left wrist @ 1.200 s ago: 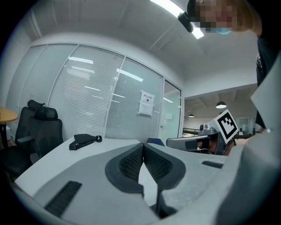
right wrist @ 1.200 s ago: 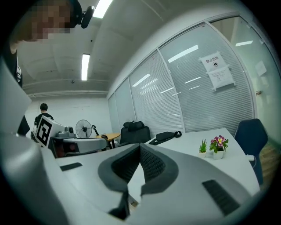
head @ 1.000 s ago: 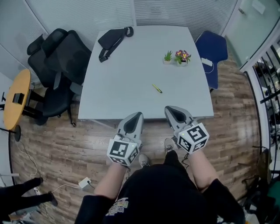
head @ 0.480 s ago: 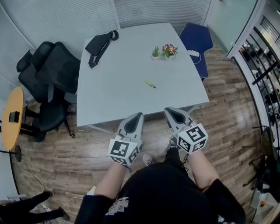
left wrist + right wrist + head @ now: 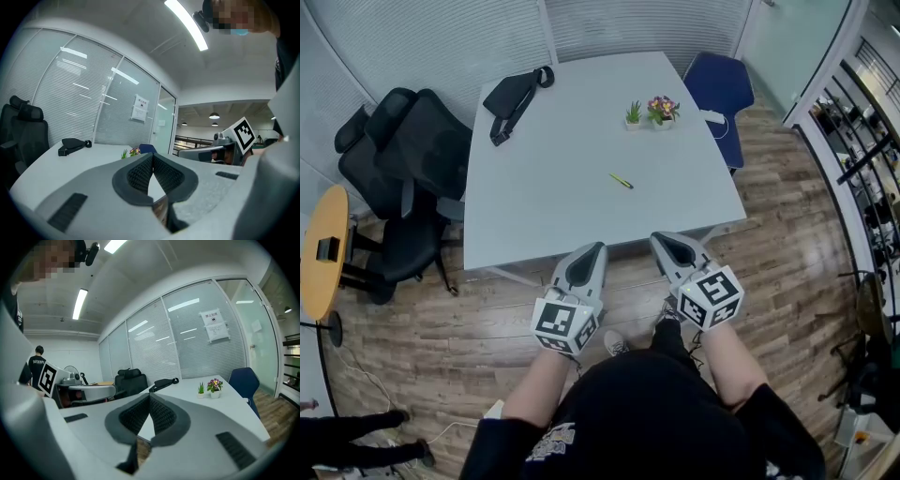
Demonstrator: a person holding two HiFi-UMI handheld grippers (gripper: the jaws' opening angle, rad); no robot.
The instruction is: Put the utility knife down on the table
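**A:** Which step is in hand?

**B:** Finished, by the look of it. The slim yellow-green utility knife [image 5: 622, 181] lies on the pale grey rectangular worktop [image 5: 534, 197], well apart from both claws. No release is called for next.

**A:** Claw state and counts?

**B:** Left claw [image 5: 597, 247] and right claw [image 5: 657, 237] are both closed on nothing, held short of the worktop's near edge. One knife, two claws, two small potted plants [image 5: 661, 109], one black bag [image 5: 514, 94].

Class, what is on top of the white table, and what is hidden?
On the table: a black bag at its far left corner, two small potted plants near the far right, and a yellow-green utility knife mid-table. The tabletop beneath the bag is covered.
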